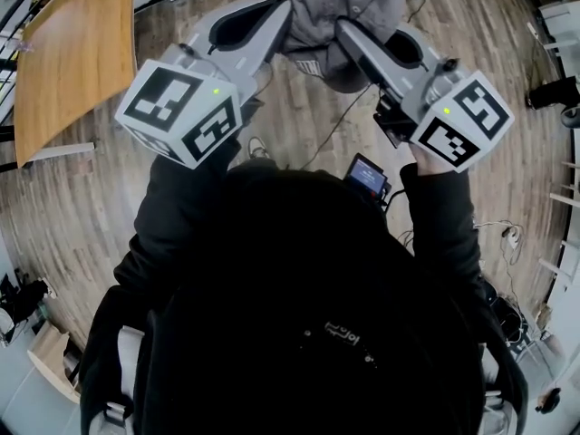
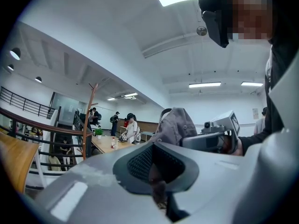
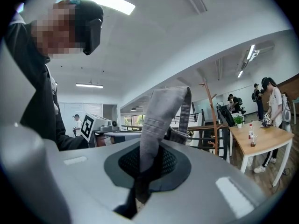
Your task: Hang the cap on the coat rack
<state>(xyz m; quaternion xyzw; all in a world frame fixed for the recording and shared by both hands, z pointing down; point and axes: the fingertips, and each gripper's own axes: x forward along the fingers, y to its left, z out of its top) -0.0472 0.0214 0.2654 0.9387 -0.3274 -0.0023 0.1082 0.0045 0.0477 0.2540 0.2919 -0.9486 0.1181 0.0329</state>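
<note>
The grey cap (image 1: 349, 16) is held up in front of the person, between the two grippers. My right gripper (image 1: 349, 33) is shut on the cap's strap (image 3: 152, 125), which rises straight out of its closed jaws. On the left, my left gripper (image 1: 286, 9) has its jaws closed at the cap's near edge, and the cap's crown (image 2: 176, 122) bulges just past its tip. Fabric hides the exact pinch point there. The wooden coat rack (image 3: 212, 120) stands beyond the cap, and it is also the wooden coat rack (image 2: 88, 120) in the left gripper view.
A wooden table (image 1: 72, 53) is at the left of the floor. Another table (image 3: 261, 139) with bottles has people standing round it. A dark railing (image 2: 28, 125) runs behind the rack. Cables (image 1: 340, 120) trail over the wooden floor.
</note>
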